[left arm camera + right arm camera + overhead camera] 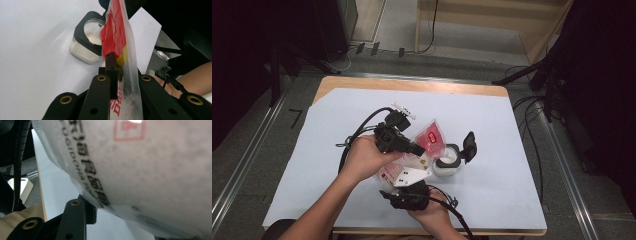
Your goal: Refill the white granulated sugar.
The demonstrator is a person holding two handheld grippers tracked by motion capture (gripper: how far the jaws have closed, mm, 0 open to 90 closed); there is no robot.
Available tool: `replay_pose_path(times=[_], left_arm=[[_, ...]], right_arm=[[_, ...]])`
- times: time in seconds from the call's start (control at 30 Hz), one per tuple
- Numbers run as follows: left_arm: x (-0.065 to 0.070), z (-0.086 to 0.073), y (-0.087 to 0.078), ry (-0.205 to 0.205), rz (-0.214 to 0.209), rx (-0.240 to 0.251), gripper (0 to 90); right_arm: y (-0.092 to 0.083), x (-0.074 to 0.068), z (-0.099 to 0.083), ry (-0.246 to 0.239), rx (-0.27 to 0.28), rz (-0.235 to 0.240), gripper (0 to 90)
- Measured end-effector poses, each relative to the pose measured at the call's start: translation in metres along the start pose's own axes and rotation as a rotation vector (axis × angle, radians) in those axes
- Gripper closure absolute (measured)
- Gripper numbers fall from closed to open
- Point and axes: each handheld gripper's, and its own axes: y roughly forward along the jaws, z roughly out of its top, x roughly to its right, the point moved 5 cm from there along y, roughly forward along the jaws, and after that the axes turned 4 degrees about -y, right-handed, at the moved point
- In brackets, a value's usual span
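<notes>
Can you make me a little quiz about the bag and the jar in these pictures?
1. True or false: the lid of the jar is flipped open.
2. Which gripper pinches the bag near its red part? A) left gripper B) right gripper
3. Fill in: the jar stands on a ____ sheet that covers the table.

Key: 1 true. 2 A; in the left gripper view the bag is squeezed between its jaws. 3 white.

Glossy clear plastic pouch (pixel 427 145) w/ red print, clear jar (pixel 447 162) w/ black plastic rim, matt white table cover (pixel 337 125), wood table edge (pixel 412 84)
</notes>
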Motion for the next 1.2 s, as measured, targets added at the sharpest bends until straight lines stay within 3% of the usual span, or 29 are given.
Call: replay_pose_path(times=[0.57,0.7,1.07,1.2], left_arm=[[-0.003,0.004,-0.034,-0.007,-0.04,0.13,87.9],[-0.004,0.005,-0.039,0.007,-0.058,0.157,88.2],[-0.006,0.004,-0.049,0.025,-0.034,0.183,90.0],[-0.006,0.004,-0.052,0.032,-0.035,0.191,90.0]], right_arm=[[-0.015,0.022,0.007,0.05,0.049,-0.052,59.7],[-0.019,0.026,0.008,0.059,0.071,-0.06,59.4],[-0.027,0.038,0.008,0.067,0.088,-0.099,59.0],[-0.028,0.043,0.008,0.095,0.092,-0.099,58.5]])
